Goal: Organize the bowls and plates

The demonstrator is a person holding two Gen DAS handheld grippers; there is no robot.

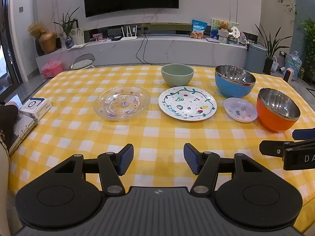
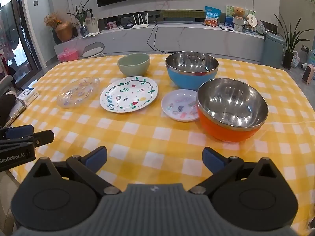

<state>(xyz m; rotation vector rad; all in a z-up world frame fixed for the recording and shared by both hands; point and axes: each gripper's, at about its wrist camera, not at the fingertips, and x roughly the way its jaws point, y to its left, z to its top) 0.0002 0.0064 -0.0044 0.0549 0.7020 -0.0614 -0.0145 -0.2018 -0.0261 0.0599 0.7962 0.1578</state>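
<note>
Both the left gripper (image 1: 158, 158) and the right gripper (image 2: 154, 160) hover with ribbed blue fingers (image 1: 125, 159) spread wide and empty above the near edge of the checked yellow desk (image 1: 157, 137). Mid-desk lie a scalloped clear glass plate (image 1: 122, 105), a painted white plate (image 1: 187, 103) and a small saucer (image 1: 240, 109). A glazed green bowl (image 1: 177, 77) and steel-lined blue bowl (image 1: 234, 83) stand toward the far edge, an orange bowl (image 1: 277, 112) toward the right edge.

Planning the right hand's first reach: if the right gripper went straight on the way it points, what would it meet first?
Probably bare tablecloth: the open right gripper points downward at it, short of the small plate and orange bowl.
</note>
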